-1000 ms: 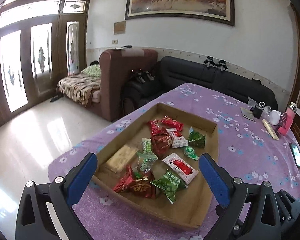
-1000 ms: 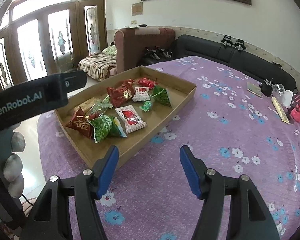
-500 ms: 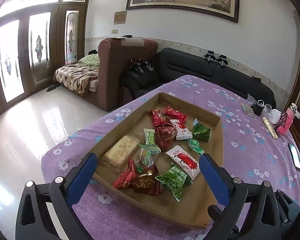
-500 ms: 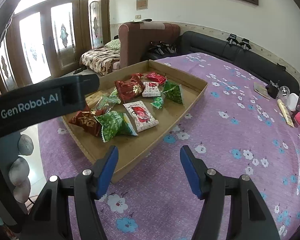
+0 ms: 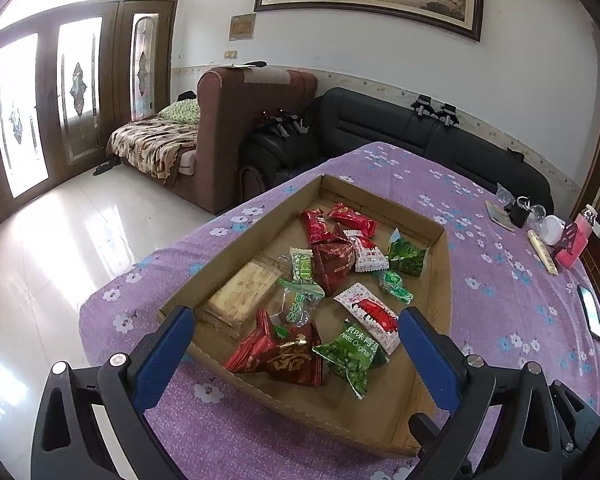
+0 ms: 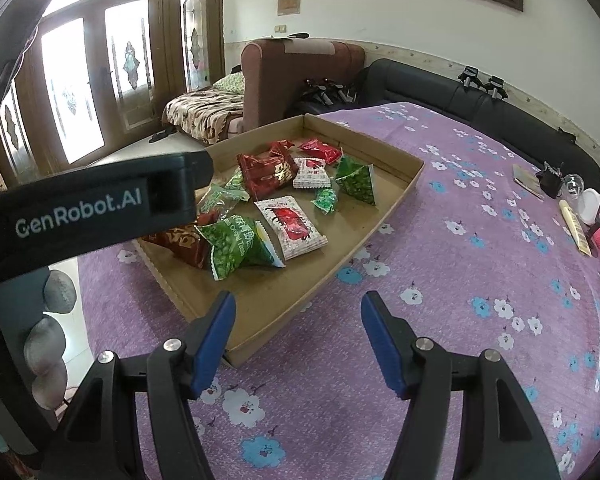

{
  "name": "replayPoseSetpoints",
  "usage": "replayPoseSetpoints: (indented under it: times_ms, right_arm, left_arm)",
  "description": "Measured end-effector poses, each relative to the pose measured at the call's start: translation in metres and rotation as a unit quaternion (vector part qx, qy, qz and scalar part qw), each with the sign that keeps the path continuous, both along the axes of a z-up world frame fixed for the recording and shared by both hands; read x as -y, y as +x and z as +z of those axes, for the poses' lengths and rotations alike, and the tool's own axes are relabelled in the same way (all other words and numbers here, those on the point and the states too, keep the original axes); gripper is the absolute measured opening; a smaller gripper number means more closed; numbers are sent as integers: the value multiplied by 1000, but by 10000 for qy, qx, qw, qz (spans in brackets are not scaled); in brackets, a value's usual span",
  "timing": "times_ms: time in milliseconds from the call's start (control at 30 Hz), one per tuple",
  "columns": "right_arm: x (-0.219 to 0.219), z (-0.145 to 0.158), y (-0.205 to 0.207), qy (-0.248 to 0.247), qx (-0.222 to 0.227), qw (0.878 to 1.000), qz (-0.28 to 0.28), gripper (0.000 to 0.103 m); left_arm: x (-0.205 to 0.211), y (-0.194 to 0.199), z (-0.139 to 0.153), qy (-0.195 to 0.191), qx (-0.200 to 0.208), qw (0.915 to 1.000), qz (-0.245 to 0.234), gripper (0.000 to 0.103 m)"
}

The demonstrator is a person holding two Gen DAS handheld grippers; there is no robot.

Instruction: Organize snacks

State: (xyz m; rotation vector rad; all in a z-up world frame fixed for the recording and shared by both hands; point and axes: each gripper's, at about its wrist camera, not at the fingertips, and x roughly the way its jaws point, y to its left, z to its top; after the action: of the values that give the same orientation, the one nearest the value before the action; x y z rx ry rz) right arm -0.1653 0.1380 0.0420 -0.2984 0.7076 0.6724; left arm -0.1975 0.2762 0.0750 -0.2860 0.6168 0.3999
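From the left wrist, the left gripper point(image 5: 292, 340) hangs above the cardboard tray point(image 5: 440, 292) near the worktop's point(image 5: 500, 300) left edge, jaws spread and empty, likely choosing among the snacks point(image 5: 340, 280). From the right wrist, the right gripper point(image 6: 296, 336) waits over the tray's near corner, jaws apart, holding nothing.
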Motion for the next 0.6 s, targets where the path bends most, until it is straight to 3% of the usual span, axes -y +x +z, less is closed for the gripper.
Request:
replayPoseSetpoints:
  times_ms: [600]
  right_arm:
    - [-2,-1,-1,-1,-36,10000,13,66]
  left_arm:
    - [-1,0,-3,-66,-44,10000,-16,103]
